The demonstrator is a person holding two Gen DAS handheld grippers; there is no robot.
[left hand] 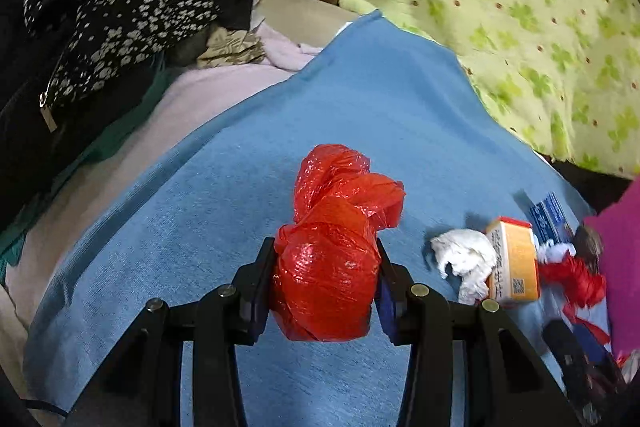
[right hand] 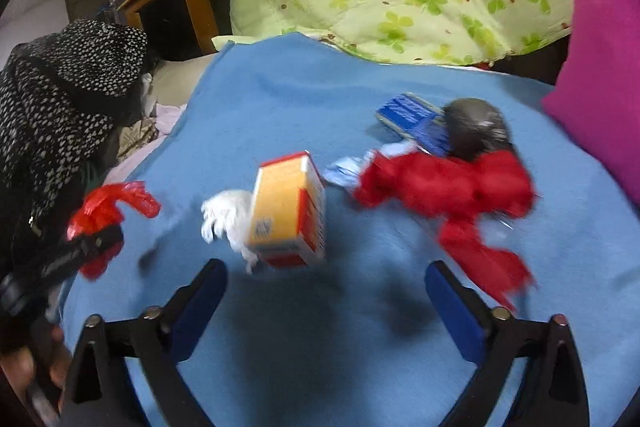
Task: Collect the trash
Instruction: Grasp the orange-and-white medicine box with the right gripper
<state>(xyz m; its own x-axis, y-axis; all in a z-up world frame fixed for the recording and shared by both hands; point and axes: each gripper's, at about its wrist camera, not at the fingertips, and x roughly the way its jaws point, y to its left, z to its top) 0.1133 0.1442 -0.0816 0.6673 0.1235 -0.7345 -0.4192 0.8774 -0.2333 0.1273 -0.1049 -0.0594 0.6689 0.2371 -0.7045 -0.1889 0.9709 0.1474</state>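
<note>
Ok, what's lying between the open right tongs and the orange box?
Only bare blue blanket. In the right wrist view the right tongs stand open just short of the orange box, with white tissue beside it.

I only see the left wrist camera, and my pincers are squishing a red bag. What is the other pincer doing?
Observer: The right gripper is open, with nothing between its fingers, above the blue blanket.
Child: Is there more trash besides my red bag?
Observer: Yes, a crumpled red pile lies to the right of the orange box.
Child: Anything behind that pile?
Observer: A dark grey lump rests on a blue packet.
</note>
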